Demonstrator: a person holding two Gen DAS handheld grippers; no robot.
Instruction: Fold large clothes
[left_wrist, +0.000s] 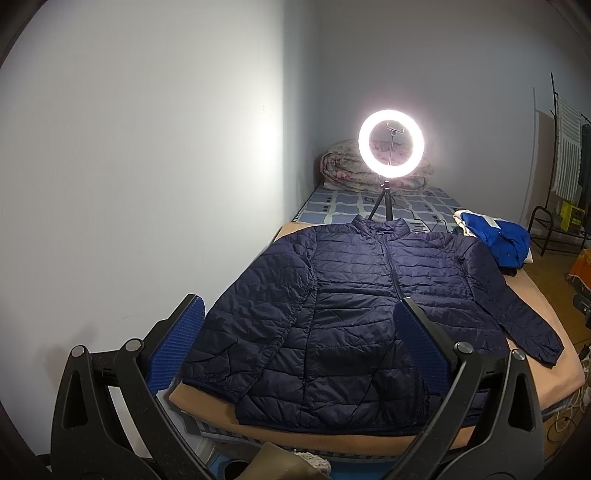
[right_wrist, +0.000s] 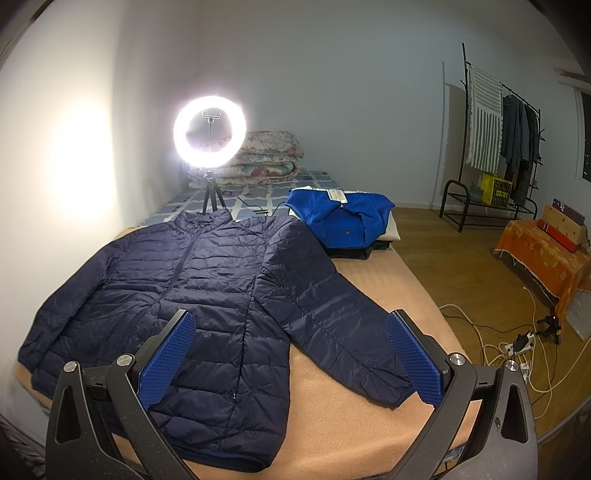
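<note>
jacket (left_wrist: 354, 310) flat, unfolded; your left gripper (left_wrist: 299, 332) and right gripper (right_wrist: 291, 347) gape empty. all folding left.

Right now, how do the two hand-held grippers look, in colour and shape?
Both look alike: the left hand-held gripper and right hand-held gripper have black angular plastic arms with silver round pivot bolts, and flat fingers faced with blue, finely dotted rubber pads. No cables visible.

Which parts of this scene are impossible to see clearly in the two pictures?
- Navy quilted puffer jacket: in the left wrist view the gripper arm covers its lower hem.
- Folded clothes under the bright blue fleece garment: right wrist view, the fleece hides them.
- Floral folded quilt: glare of the white ring light on a tripod washes out its left part.
- Clothes on the black metal rack: too small.
</note>
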